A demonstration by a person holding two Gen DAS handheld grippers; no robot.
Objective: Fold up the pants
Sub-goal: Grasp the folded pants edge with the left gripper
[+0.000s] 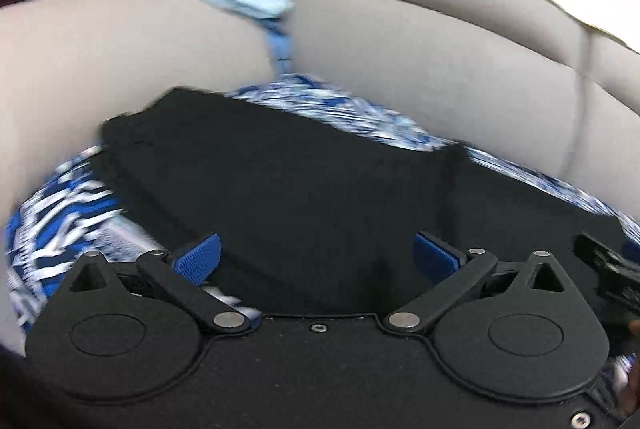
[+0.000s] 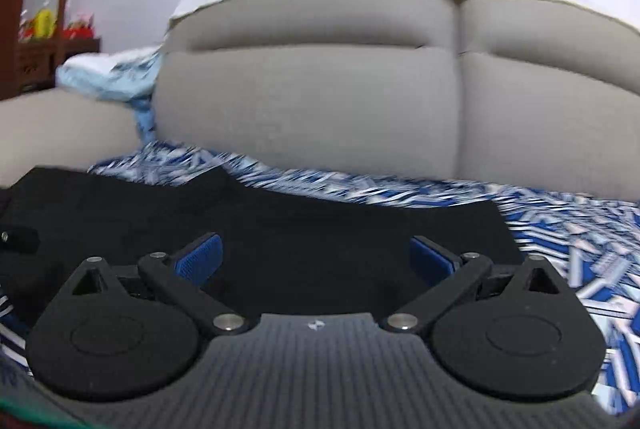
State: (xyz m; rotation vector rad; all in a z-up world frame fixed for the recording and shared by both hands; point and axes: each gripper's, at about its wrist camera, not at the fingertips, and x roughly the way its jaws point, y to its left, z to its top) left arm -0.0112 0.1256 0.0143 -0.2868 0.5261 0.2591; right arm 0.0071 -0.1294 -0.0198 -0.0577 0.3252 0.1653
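On the patterned blue cloth (image 2: pixel 560 229) lie black pants (image 1: pixel 280 181), both the left gripper (image 1: pixel 318 257) and right gripper (image 2: pixel 316 257) spread wide, pinching nothing.

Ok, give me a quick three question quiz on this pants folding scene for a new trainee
1. True or false: the left gripper is clamped on the black pants.
2. What do the pants lie on? A) bare floor B) blue and white patterned cover C) wooden table
3. What grey furniture stands behind the pants?

Key: 1 false, both the left and right gripper are open with nothing held; 2 B; 3 a sofa.
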